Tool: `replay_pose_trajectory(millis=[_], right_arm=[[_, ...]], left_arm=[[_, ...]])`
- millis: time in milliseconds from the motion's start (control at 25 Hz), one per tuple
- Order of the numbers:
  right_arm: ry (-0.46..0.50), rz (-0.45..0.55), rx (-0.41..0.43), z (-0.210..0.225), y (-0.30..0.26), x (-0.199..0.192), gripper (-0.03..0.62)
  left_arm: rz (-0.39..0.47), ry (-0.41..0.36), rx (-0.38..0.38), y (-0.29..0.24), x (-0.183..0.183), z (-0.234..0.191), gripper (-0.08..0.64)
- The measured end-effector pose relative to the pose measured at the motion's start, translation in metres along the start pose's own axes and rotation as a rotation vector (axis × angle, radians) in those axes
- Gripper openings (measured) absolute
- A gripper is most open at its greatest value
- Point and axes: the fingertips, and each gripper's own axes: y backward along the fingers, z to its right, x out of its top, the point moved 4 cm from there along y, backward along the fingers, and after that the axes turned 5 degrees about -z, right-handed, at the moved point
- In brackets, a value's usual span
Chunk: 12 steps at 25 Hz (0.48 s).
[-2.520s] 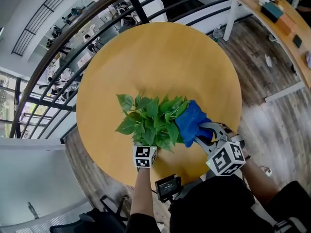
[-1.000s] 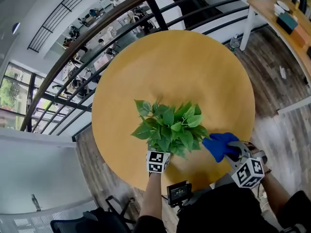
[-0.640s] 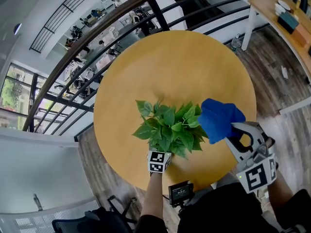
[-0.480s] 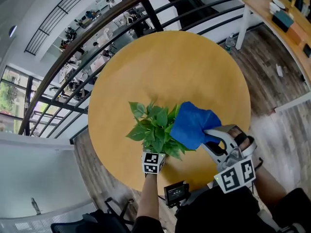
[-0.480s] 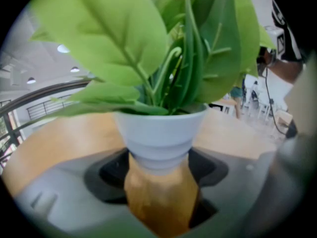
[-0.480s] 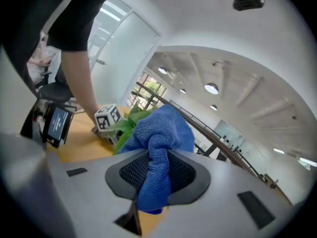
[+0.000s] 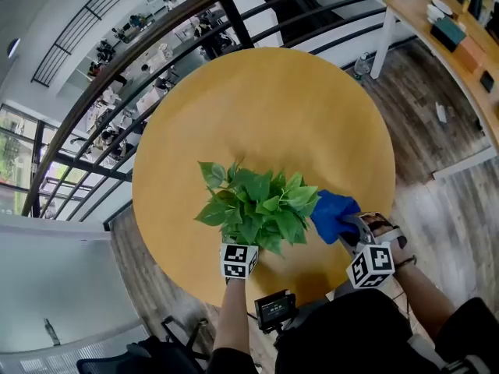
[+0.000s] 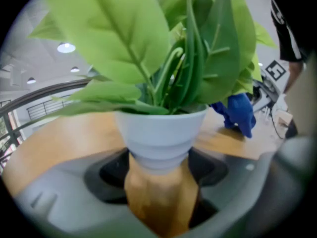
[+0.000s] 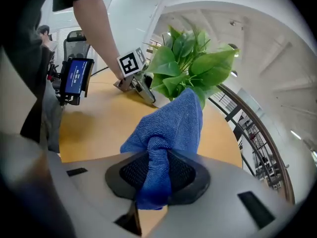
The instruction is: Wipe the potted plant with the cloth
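Position of the cloth [image 7: 334,215] is the main change. Half a second ago it lies spread over the right side of the leaves [image 7: 257,205]; now it sits lower, off the foliage and just beside the rightmost leaves, above the table [image 7: 273,107] near its front edge. We cannot tell whether it touches a leaf.

The right gripper [image 9: 161,175] has come down and back toward the person along with it. Its jaws are clamped on the cloth. In the right gripper view a twisted fold of blue fabric is pinched between the two dark pads, and the rest stands up in front of them toward the plant.

The potted plant [image 7: 261,209] stands upright on the round yellow table, on the half nearest the person. We see it in the same spot on the table as in the earlier frames.

The left gripper [image 8: 159,175] has not shifted. Its jaws stand wide and grip the narrow base of the white pot [image 8: 158,133], one dark pad against each side. Its marker cube [image 7: 236,261] shows just below the leaves in the head view.

The right marker cube [image 7: 369,265] is near the table's front right edge. A dark railing [image 7: 117,45] curves behind the table.
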Motion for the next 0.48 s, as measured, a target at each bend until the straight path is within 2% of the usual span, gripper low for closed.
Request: replay_pose_trajectory(millis=[120,320,480], right_arm=[[-0.033,-0.006,-0.008,0.007,0.004,-0.009,0.102],[-0.179,0.078,-0.029,0.026,0.017,-0.004,0.103],[-0.428,0.211,-0.025,0.045,0.032,-0.009,0.102]], left_arm=[[0.001,-0.003,0.001,-0.001,0.001,-0.001,0.360],[0.003,-0.005,0.000,-0.002,0.002,-0.001,0.359],[0.002,-0.003,0.000,-0.002,0.001,0.000,0.359]])
